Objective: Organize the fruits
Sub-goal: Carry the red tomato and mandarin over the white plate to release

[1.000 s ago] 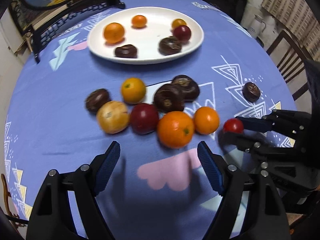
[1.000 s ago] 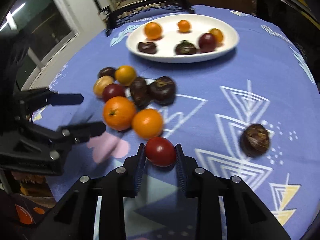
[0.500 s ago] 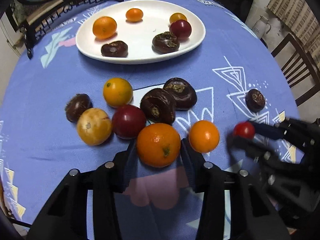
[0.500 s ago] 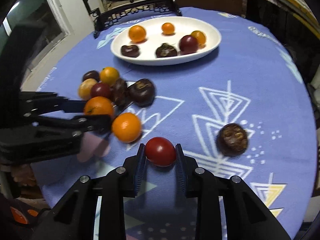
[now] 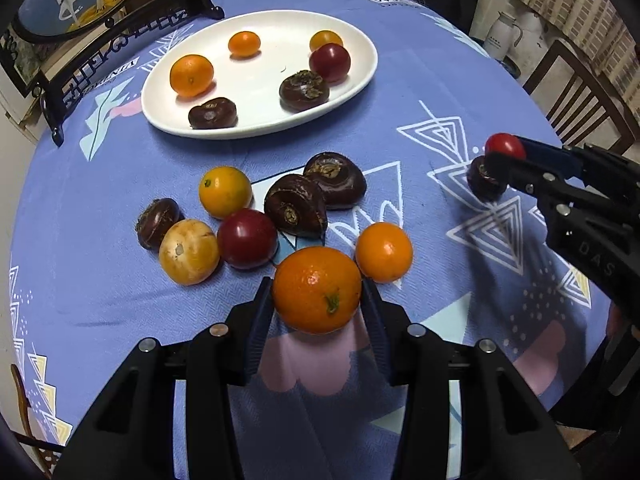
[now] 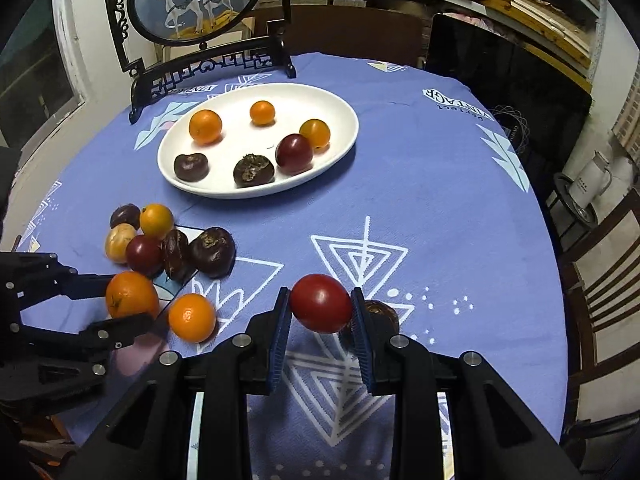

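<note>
My left gripper [image 5: 317,304] is shut on a large orange [image 5: 317,289], also seen in the right wrist view [image 6: 132,294]. My right gripper [image 6: 321,312] is shut on a red tomato [image 6: 321,303] and holds it above the cloth; it shows at the right of the left wrist view [image 5: 505,145]. A white oval plate [image 5: 360,76] at the far side holds several oranges, a red tomato and dark water chestnuts. Loose fruits lie in a cluster [image 5: 248,216] before the left gripper. A small orange [image 5: 384,252] lies beside the held orange.
A lone dark chestnut [image 6: 380,312] lies under the right gripper, partly hidden. A black framed ornament stand [image 6: 200,20] stands behind the plate. Wooden chairs [image 6: 600,272] stand at the table's right edge. A white kettle [image 6: 592,176] sits beyond the table.
My left gripper moved forward and closed on the large orange. My right gripper lifted the red tomato off the cloth and moved it toward the lone chestnut.
</note>
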A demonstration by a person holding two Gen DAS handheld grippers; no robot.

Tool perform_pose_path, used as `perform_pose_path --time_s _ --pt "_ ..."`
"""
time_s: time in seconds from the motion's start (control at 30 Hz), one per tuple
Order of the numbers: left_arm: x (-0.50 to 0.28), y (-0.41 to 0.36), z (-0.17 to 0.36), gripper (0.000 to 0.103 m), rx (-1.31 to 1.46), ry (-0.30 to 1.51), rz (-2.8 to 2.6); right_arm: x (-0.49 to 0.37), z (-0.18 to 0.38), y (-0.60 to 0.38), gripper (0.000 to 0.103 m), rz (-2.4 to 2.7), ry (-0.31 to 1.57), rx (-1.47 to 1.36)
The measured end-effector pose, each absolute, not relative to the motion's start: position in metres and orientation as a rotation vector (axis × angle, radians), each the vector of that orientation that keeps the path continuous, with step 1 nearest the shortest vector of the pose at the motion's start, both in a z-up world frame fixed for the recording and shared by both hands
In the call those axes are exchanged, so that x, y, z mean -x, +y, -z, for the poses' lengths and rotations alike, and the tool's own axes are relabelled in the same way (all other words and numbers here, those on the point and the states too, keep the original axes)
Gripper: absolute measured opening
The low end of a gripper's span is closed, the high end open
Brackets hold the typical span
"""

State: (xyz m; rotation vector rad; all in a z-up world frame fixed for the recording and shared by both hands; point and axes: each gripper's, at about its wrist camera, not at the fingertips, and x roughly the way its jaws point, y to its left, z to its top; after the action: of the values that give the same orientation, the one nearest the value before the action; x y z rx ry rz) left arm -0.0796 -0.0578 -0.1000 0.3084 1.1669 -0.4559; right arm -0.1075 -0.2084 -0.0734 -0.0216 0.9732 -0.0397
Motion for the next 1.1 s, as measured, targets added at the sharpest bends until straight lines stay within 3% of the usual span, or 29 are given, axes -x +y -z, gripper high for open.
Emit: perform_pose_path --time_s 1.1 --pt "0.07 -0.049 0.065 0.043 -0.255 1.111 0.476 0.105 0.064 -0.204 0.03 0.032 0.964 0.003"
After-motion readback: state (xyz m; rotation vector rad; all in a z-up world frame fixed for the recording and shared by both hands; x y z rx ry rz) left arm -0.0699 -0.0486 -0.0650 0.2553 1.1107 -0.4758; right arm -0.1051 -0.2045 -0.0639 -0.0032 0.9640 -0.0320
